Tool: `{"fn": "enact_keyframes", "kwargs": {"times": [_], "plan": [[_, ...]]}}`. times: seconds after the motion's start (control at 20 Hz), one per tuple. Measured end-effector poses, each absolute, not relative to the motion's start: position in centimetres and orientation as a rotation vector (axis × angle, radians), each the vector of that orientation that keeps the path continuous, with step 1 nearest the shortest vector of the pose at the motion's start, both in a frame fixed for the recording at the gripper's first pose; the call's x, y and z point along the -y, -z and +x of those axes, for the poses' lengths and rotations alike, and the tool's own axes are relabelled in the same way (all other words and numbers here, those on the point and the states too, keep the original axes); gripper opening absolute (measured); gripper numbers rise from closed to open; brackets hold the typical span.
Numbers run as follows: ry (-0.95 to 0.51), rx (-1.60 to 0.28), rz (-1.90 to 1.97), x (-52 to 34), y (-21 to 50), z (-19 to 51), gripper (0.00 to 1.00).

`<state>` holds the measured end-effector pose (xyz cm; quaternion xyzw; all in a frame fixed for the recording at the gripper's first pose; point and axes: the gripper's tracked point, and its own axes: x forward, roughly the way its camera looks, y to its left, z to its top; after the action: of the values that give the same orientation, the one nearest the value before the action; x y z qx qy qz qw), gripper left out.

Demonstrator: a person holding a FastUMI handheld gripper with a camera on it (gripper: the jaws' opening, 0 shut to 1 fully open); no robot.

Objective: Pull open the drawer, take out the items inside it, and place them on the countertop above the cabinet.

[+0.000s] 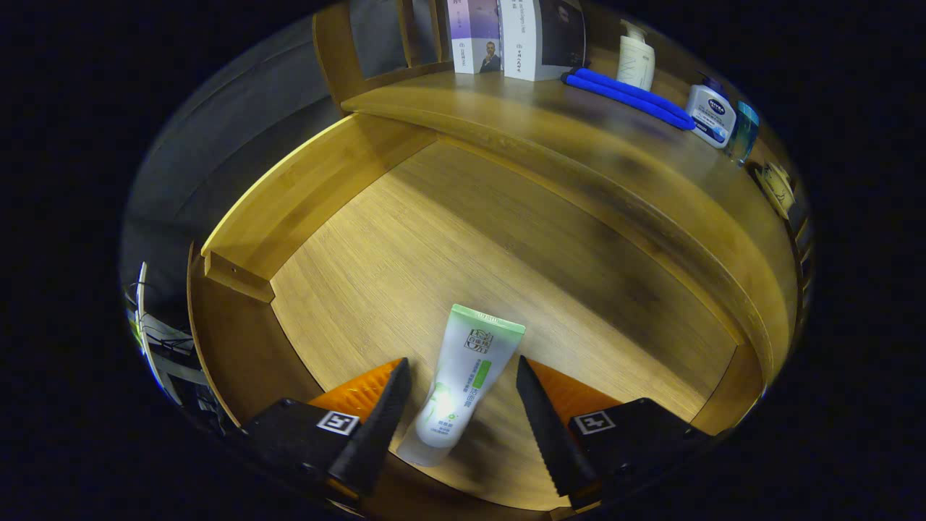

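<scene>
A white tube with a green crimped end and green printing is seen lying on the wooden floor of the open drawer, between the spread jaws of the gripper, which are not touching it.

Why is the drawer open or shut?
Open: the drawer's wooden floor shows, with a tube lying between the gripper's open jaws.

A dark blue oval badge reading NIVEA stands on the white squat plastic bottle at the upper right of the frame. The print on the white-and-green tube at lower centre and on the white boxes at the top is too small to read.
</scene>
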<state>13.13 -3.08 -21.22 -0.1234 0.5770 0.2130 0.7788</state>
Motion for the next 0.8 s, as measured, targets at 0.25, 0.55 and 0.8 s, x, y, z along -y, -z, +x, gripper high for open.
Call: {"fn": "enact_keyframes", "kwargs": {"times": [0.25,0.55,0.8], "plan": [[-0.472,-1.283,-0.273,3.4,20.7,12.8,0.57],[-0.499,-1.176,-0.374,2.9,20.8,13.6,0.16],[-0.523,-1.061,-0.312,1.1,18.3,14.6,0.15]]}}
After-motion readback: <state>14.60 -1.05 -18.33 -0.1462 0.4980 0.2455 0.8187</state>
